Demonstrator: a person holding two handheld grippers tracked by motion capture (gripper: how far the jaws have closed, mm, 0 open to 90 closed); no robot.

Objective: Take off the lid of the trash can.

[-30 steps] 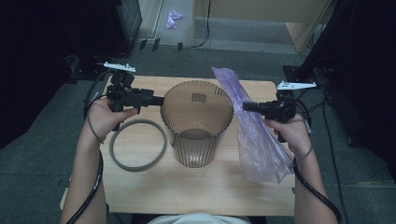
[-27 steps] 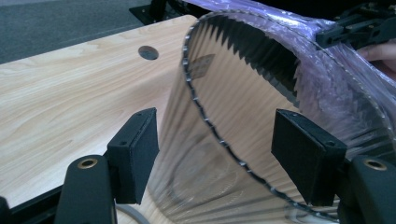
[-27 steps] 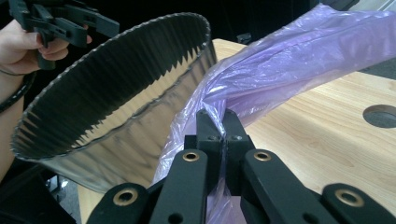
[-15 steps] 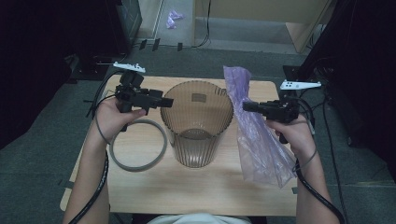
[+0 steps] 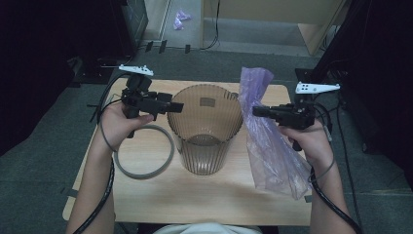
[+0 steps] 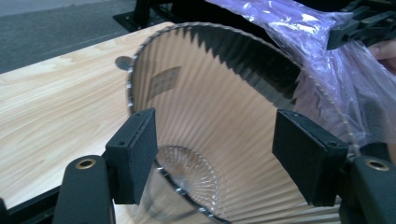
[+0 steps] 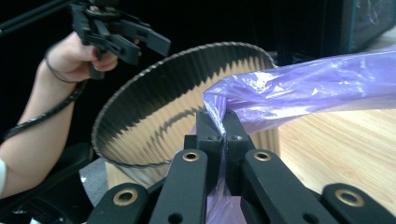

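Bag clamped in my right claw beside bin; left claw apart at bin rim; high view adds ring left of bin.

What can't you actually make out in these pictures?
- High view: the label inside the ribbed bin is too small to read.
- Right gripper view: the purple bag runs off the right edge; its mouth is unseen.
- High view: the grey ring is partly hidden behind the left tongs.

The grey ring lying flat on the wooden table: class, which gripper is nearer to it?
Left. The left gripper hovers just above the grey ring; the right gripper is across the ribbed brown bin.
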